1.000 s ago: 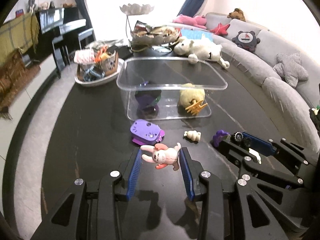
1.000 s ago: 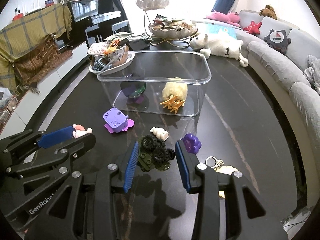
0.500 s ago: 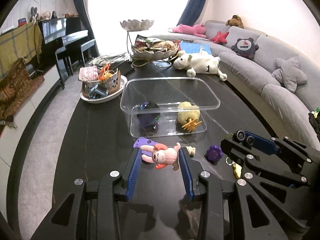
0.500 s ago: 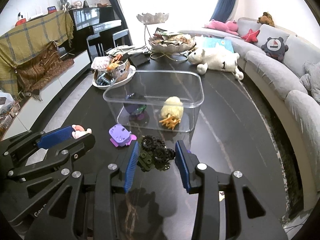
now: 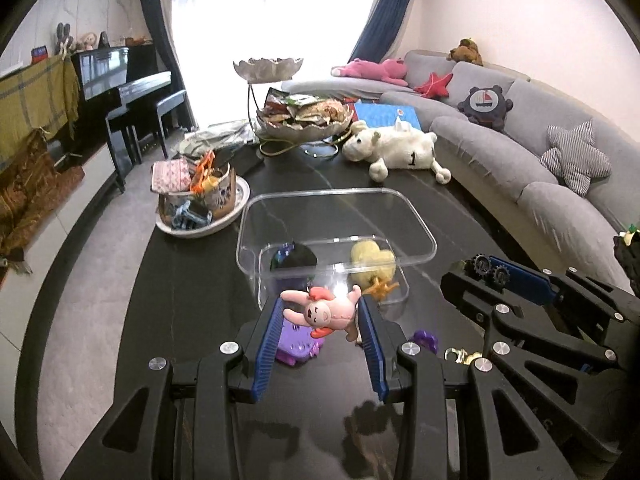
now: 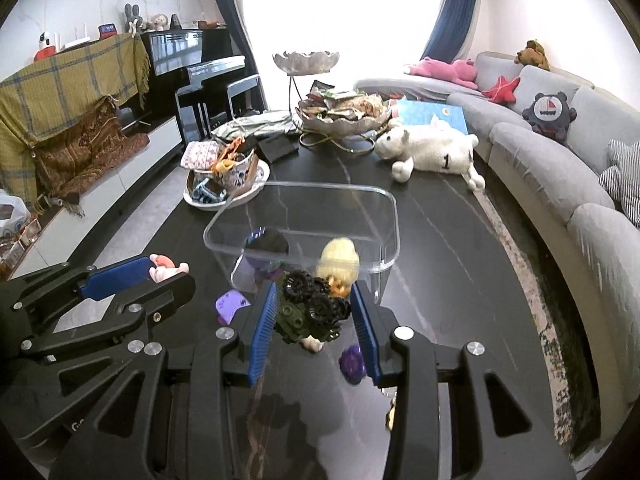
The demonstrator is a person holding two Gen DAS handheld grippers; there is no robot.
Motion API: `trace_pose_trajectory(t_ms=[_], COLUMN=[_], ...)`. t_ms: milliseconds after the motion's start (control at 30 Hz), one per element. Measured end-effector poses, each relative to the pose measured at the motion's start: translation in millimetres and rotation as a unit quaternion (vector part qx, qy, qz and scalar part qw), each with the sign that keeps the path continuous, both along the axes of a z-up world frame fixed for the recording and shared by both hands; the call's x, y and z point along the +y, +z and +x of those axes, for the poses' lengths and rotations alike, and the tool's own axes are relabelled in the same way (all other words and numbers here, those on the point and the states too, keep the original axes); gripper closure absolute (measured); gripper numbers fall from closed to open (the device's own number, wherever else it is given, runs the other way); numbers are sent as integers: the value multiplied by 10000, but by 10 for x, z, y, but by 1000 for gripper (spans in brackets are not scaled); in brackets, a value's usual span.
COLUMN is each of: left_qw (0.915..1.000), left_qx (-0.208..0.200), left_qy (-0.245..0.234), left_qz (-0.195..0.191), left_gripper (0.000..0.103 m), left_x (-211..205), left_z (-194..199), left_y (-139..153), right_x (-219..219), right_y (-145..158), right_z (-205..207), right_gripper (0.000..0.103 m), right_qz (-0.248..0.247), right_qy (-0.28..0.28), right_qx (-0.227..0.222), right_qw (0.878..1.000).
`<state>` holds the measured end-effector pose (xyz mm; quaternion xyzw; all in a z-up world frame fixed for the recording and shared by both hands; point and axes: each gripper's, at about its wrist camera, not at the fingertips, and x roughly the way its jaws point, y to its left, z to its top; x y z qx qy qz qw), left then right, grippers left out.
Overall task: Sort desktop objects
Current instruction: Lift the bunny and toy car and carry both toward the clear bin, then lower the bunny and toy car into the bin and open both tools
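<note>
My left gripper (image 5: 320,316) is shut on a pink rabbit figure (image 5: 320,314) and holds it in the air before the clear plastic bin (image 5: 416,220). My right gripper (image 6: 314,312) is shut on a dark green toy truck with black wheels (image 6: 310,312), also raised before the bin (image 6: 390,208). The bin holds a yellow chick (image 5: 370,260) and a dark purple ball (image 5: 294,258). On the dark table (image 5: 192,280) below lie a purple toy (image 5: 296,344), a purple flower (image 6: 353,364) and a small cream shell (image 6: 312,344).
A white dish of clutter (image 5: 200,200) stands left of the bin. A snack bowl on a stand (image 5: 304,120) and a white plush sheep (image 5: 396,148) are behind it. A grey sofa (image 5: 560,184) curves along the right. A key ring (image 5: 460,356) lies near the right gripper.
Both grippers have risen from the table with their toys, so the bin and loose toys now sit lower and farther below.
</note>
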<state>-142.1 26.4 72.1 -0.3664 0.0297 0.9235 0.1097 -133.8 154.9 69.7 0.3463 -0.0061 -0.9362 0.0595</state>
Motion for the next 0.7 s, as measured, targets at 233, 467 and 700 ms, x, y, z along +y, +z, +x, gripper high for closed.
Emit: trace_pose_trajectory(t_ms=[233,467,700], left_qw=[9999,9999,9998], left_qx=[31,-28,-153], left_qy=[-99,-136,-114], left_qz=[-13,-39,11], left_gripper=[69,69,69], left_x=[17,63,96], left_z=[-242,-510,-794], left_y=[59,8,-93], right_x=[5,26,82], right_y=[68,21,-71], right_z=[-293,-527,-814], right_gripper=[67,67,67], right_qz=[-19,20,-28], right_qy=[44,17,-20], right_qx=[27,-32,-171], right_qw=[10000,10000,9998])
